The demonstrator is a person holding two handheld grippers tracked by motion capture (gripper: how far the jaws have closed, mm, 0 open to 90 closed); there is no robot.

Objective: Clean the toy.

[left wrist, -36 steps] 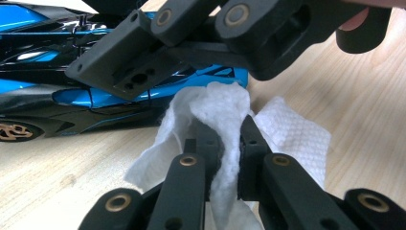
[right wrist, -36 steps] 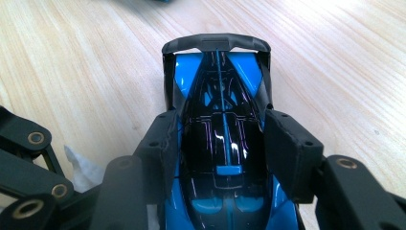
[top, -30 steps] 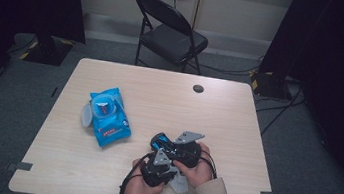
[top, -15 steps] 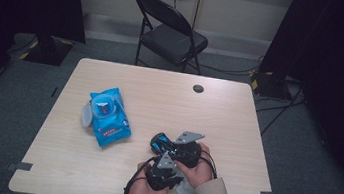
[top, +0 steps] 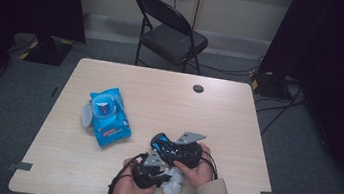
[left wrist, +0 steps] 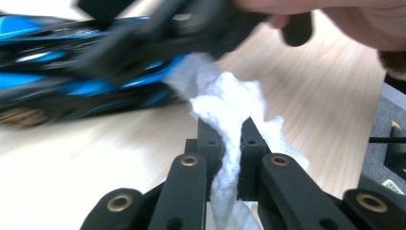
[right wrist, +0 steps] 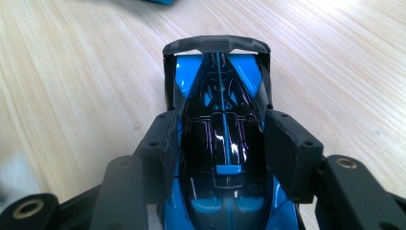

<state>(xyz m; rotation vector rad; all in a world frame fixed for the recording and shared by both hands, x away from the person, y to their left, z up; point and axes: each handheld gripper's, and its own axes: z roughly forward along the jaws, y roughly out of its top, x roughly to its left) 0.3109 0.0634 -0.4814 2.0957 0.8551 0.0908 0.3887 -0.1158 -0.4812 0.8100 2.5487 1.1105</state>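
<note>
A blue and black toy car [right wrist: 220,124] sits between the jaws of my right gripper [right wrist: 222,143], which is shut on its body; the car's rear wing points away over the wooden table [right wrist: 72,72]. In the high view the car [top: 163,142] is near the table's front edge, held by the right gripper [top: 180,151]. My left gripper [left wrist: 229,139] is shut on a crumpled white wipe [left wrist: 230,105], held up against the blurred side of the car [left wrist: 86,72]. From above, the left gripper [top: 153,169] is just in front of the car, with the wipe [top: 173,187] hanging beside it.
A blue pack of wipes [top: 107,113] with its lid open lies left of centre on the table [top: 237,121]. A dark cable hole [top: 198,88] is near the far edge. A black folding chair [top: 173,34] stands behind the table.
The left hand and its gripper have shifted a little with the wipe beside the car. The right gripper and the car have kept still.
</note>
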